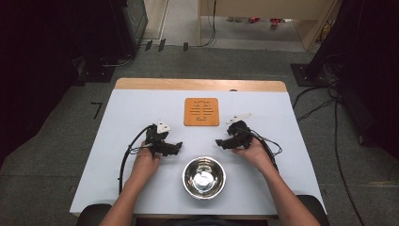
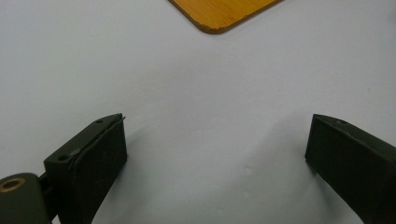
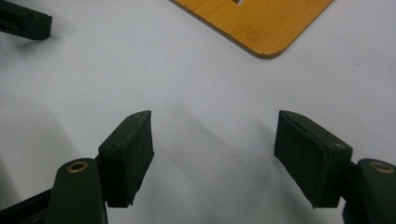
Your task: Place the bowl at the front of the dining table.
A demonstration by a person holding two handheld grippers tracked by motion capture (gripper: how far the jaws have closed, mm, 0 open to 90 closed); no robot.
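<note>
The desk [image 1: 141,117] takes up the middle of the high view, a pale sheet over it with a strip of bare wood along its far edge, and dark floor on every side. Low in the frame, just below centre, stands a shiny steel bowl [image 1: 203,177], upright and with nothing in it as far as the glare allows. Above it, in the centre of the frame, an orange slotted mat [image 1: 201,111] lies flat; one of its rounded corners also shows at the top of each gripper view.

The left tongs [image 1: 179,147] sit left of centre, pointing right toward the gap above the bowl. In the left gripper view the jaws stand wide apart with only bare desk between them, holding nothing. The right tongs [image 1: 218,142] sit right of centre, pointing left. Their jaws are open too, a little less wide, and grip nothing.

Both tongs hover just above the bowl in the frame, near its rim but apart from it. I judge this to be the approach, before any grasp. The next move likely calls for bringing one or both tongs down the frame to the bowl's thin rim and closing on it squarely, since polished steel may slip.
</note>
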